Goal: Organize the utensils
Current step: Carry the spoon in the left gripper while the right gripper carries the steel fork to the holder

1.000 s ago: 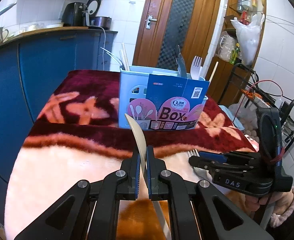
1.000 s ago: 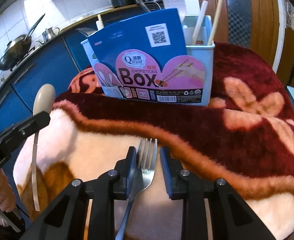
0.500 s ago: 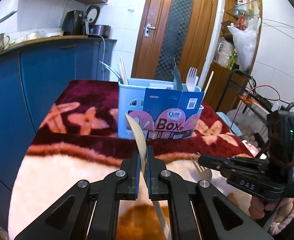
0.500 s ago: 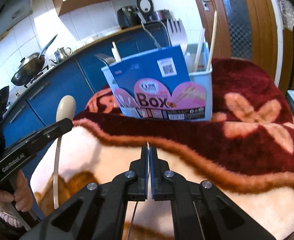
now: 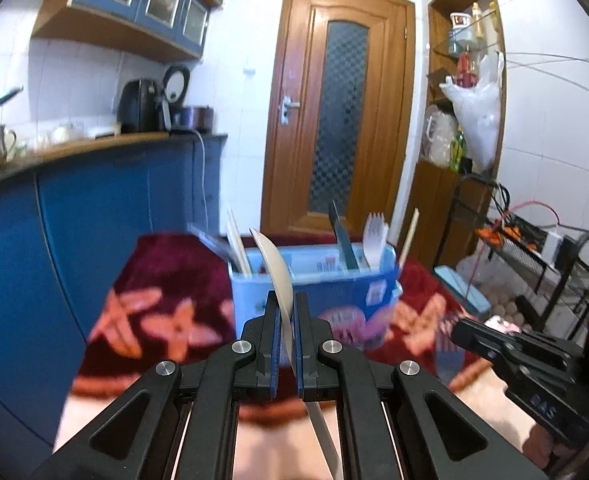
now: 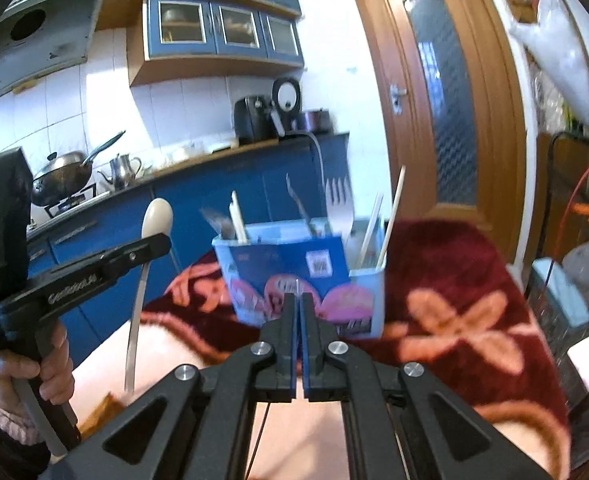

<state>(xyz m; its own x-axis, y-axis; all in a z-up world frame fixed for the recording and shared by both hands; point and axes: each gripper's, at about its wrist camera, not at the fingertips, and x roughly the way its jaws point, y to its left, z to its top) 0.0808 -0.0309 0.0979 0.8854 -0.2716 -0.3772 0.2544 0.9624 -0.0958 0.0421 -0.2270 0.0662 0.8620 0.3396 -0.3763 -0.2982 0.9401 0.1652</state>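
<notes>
Left wrist view: we have the cream plastic spoon [image 5: 275, 270] pinched edge-on between the pads of the left claw [image 5: 284, 312], bowl up and forward, handle trailing back beneath the fingers. We judge this hold is meant to let the spoon go handle-down into the light blue plastic utensil box [image 5: 254, 280] straight ahead. The right claw [image 6: 298, 308] is pressed together on the thin metal fork [image 5: 448, 344]; in its own view only a sliver of tines shows above the pads and a thin shaft below, while the left view shows the fork head blurred at the claw's tip. Its jaws have just been closing, with the fork between them.

The box stands on a dark red floral blanket [image 6: 446, 280] covering the counter, with a blue cardboard label [image 6: 290, 260] leaning on its near wall. Inside already: a white plastic fork [image 6: 340, 208], pale chopsticks [image 6: 390, 216] and a dark blade [image 5: 342, 240], all upright.

Room: the box rim's near edge is masked by the label, so entry should come from above. Standing utensils crowd the right compartments; the middle looks freer, though blur prevents certainty. Both claws sit apart, side by side, with the blanket bare between them and the box.
</notes>
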